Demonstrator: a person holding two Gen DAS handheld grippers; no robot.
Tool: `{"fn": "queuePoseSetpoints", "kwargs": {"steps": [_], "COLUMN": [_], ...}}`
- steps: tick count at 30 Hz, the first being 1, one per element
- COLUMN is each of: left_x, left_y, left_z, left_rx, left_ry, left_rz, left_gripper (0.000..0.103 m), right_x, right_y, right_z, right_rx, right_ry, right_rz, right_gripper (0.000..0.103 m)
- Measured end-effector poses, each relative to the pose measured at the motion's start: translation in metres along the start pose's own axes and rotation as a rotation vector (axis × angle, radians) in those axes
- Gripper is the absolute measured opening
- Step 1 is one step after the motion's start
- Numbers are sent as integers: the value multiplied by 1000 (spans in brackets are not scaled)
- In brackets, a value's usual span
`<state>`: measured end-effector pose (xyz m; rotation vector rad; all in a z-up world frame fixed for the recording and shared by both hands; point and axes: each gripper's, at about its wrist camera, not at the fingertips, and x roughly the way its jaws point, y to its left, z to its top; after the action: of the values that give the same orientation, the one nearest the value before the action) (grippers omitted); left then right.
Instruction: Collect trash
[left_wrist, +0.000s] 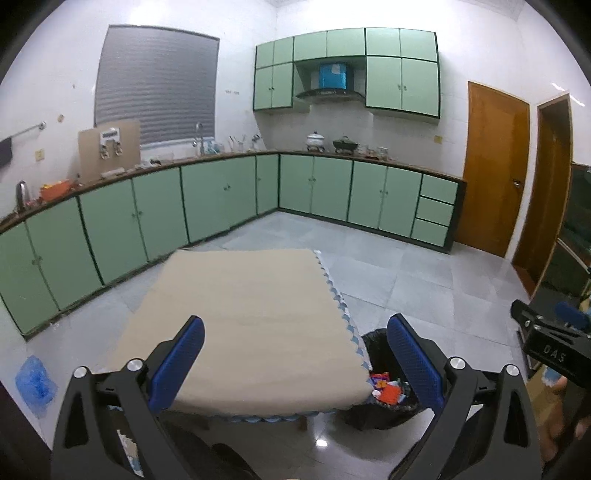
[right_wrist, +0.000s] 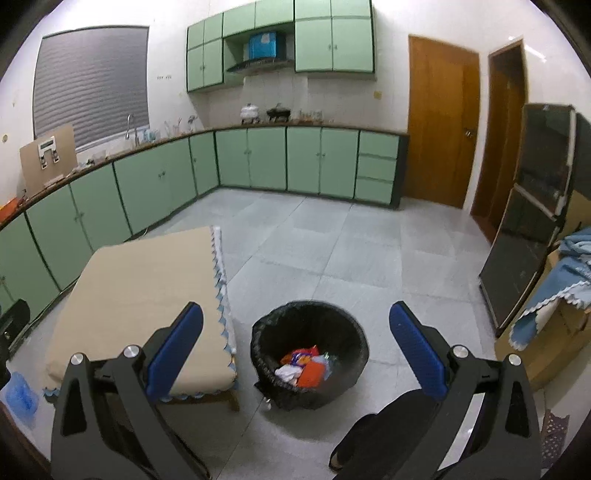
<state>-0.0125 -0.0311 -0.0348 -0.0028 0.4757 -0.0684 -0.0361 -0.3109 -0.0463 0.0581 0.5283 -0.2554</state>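
A black-lined trash bin (right_wrist: 309, 334) stands on the floor right of a low table (right_wrist: 144, 295). Inside lies colourful trash (right_wrist: 304, 365): orange, white and red wrappers. My right gripper (right_wrist: 295, 334) is open and empty, held above the bin. My left gripper (left_wrist: 295, 345) is open and empty, above the table's beige cloth (left_wrist: 247, 314). The left wrist view shows the bin (left_wrist: 380, 373) at the table's right corner, part hidden, with trash (left_wrist: 386, 387) in it. The right gripper (left_wrist: 554, 343) shows at its right edge.
Green cabinets (right_wrist: 166, 177) line the far walls. Wooden doors (right_wrist: 441, 129) stand at the right. A dark panel (right_wrist: 524, 236) leans at right, beside a box draped in blue cloth (right_wrist: 554, 295). A blue bag (left_wrist: 35, 380) lies on the floor left of the table.
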Motion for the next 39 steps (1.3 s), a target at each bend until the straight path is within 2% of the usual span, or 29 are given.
{"fn": "queuePoseSetpoints", "kwargs": {"steps": [6,10,21,28,39], "left_x": [-19,-21,-2,-5,-9], "left_y": [3,4,2,-2,-13], "left_z": [2,1,-2,-3,3], "left_rx": [-16,-26,-33,-16,9], "left_ry": [-30,-39,-8,-10,-14], "left_rz": [41,53,39,40,43], "left_gripper": [97,97,97,97,97], "right_x": [-14,-13,7,8,-3], "right_y": [-2,-2,9,10,1], "right_z": [1,-1,-2,-1,2], "right_rx": [3,6,-6,-8,18], "right_ry": [-44,-39,-10,-7,-64], "right_rz": [6,6,6,10,0], "right_gripper": [98,98,98,98,98]}}
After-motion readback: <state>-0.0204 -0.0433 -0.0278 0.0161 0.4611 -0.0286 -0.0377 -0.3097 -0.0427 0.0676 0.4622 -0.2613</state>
